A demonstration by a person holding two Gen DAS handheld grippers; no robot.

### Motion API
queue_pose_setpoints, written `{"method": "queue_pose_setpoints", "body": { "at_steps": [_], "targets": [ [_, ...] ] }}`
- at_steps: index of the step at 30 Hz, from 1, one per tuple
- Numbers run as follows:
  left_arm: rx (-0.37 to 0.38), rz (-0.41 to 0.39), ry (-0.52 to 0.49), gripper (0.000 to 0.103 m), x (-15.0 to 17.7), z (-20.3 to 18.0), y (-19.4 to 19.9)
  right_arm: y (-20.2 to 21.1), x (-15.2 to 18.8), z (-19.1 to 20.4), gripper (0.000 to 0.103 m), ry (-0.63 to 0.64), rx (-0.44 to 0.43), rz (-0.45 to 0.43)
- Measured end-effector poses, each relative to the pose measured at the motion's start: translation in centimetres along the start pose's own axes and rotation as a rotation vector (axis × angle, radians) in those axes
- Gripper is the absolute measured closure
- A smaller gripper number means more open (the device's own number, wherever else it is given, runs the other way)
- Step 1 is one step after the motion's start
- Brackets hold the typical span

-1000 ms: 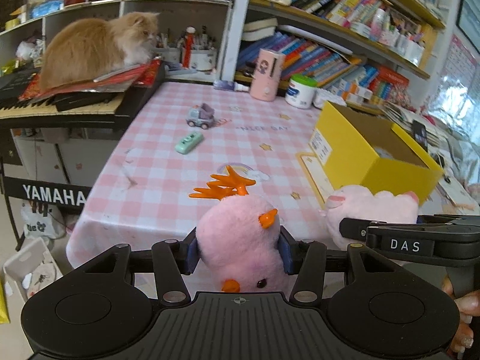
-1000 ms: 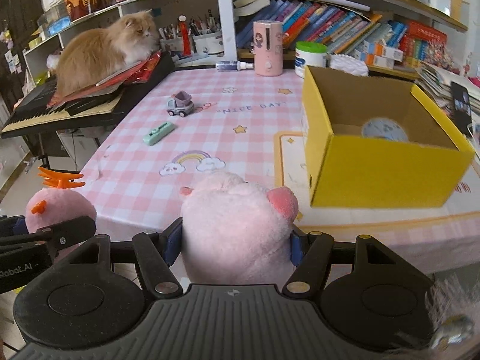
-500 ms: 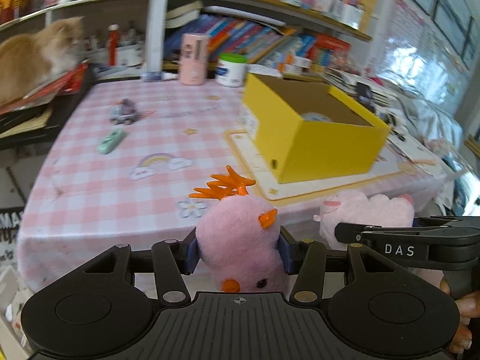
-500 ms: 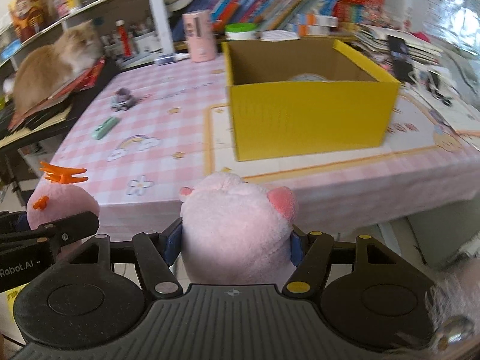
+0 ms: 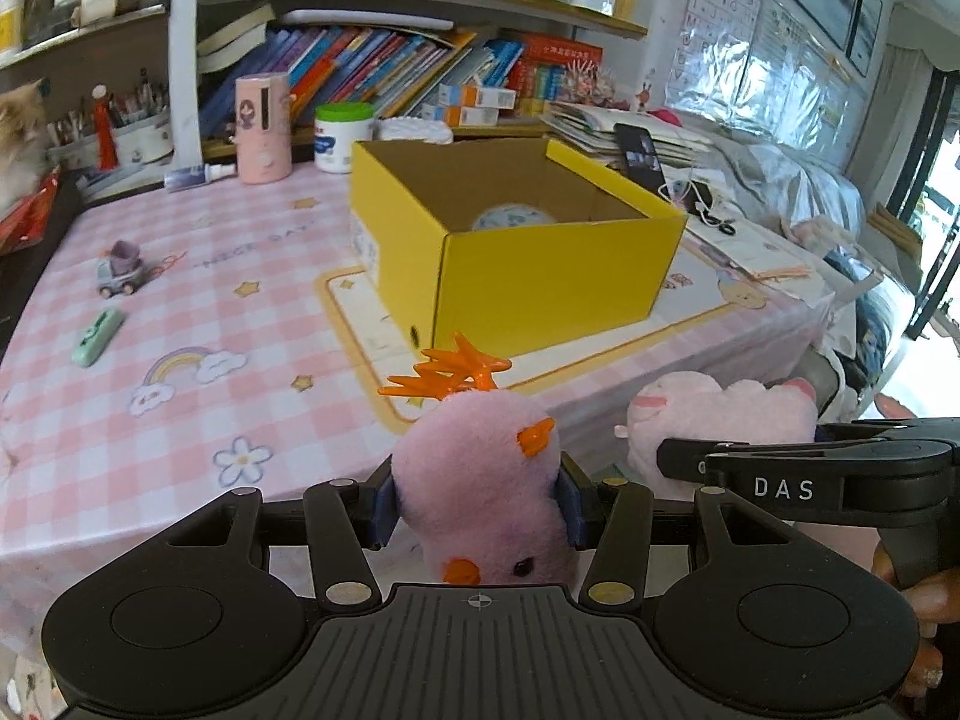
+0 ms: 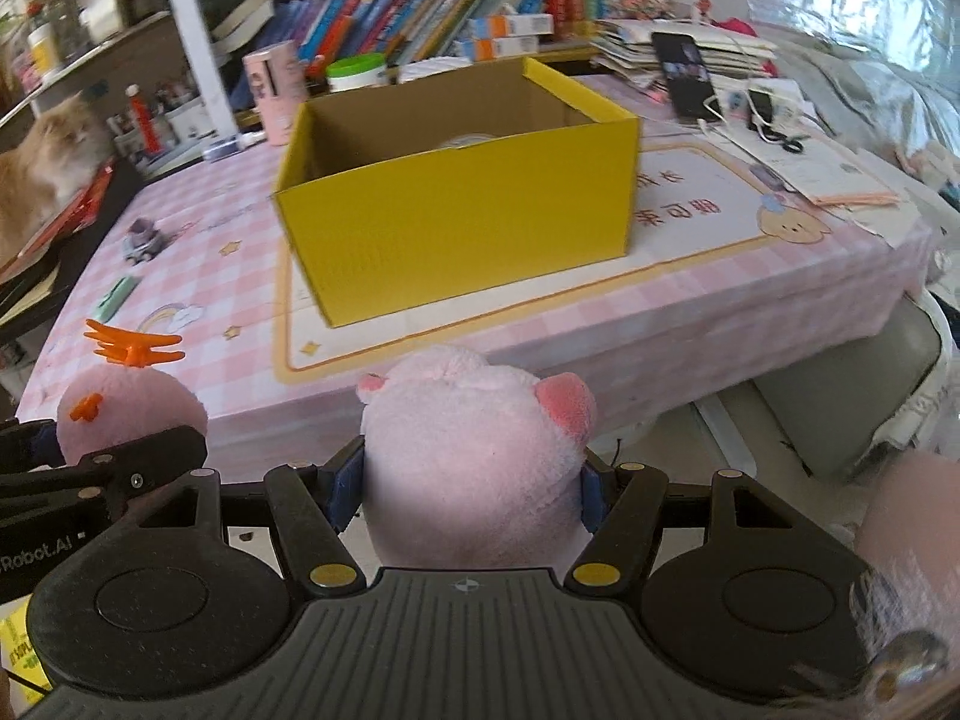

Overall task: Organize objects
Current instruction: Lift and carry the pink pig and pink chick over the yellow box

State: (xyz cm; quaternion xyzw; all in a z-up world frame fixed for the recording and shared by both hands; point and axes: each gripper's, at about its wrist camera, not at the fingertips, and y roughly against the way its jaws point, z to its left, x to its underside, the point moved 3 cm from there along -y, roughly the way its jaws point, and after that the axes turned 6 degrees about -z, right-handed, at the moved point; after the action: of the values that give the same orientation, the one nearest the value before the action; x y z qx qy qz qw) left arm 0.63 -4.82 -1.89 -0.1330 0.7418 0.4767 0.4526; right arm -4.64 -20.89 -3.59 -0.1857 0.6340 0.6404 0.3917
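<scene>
So the left gripper (image 5: pixel 477 510) has its jaws squeezed onto a pink chick plush (image 5: pixel 480 480), the one with the orange comb, gripped round its middle so the soft body can't slip out. Ahead of those jaws and a bit to the right sits the open yellow box (image 5: pixel 540 276) on the desk (image 5: pixel 180 420), which I'd guess is where both toys are headed. A toy car (image 5: pixel 120 270) and a green eraser-looking thing (image 5: pixel 96 336) lie far ahead to the left, not yet tidied. The right gripper (image 6: pixel 471 495) is doing the same thing, jaws clamped on a pink pig plush (image 6: pixel 474 468). The box is straight ahead of it, past the desk edge. Both toys hang short of the desk, side by side.
</scene>
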Motion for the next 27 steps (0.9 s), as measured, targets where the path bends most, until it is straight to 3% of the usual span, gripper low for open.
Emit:
{"method": "queue_pose_setpoints", "body": {
  "at_steps": [8,18,27],
  "targets": [
    [-0.01,-0.008,0.019,0.054,-1.3,-1.1,-1.7,-1.4,-1.6,-1.8,0.039,0.012,-0.004,0.009],
    [-0.013,-0.086,0.005,0.054,-5.1,-3.7,-4.3,-3.0,-5.5,-5.0,0.039,0.023,-0.013,-0.034],
    [-0.057,-0.161,0.007,0.054,-9.3,-4.9,-7.2,-2.8,-11.0,-7.8,0.039,0.055,-0.038,-0.194]
  ]
}}
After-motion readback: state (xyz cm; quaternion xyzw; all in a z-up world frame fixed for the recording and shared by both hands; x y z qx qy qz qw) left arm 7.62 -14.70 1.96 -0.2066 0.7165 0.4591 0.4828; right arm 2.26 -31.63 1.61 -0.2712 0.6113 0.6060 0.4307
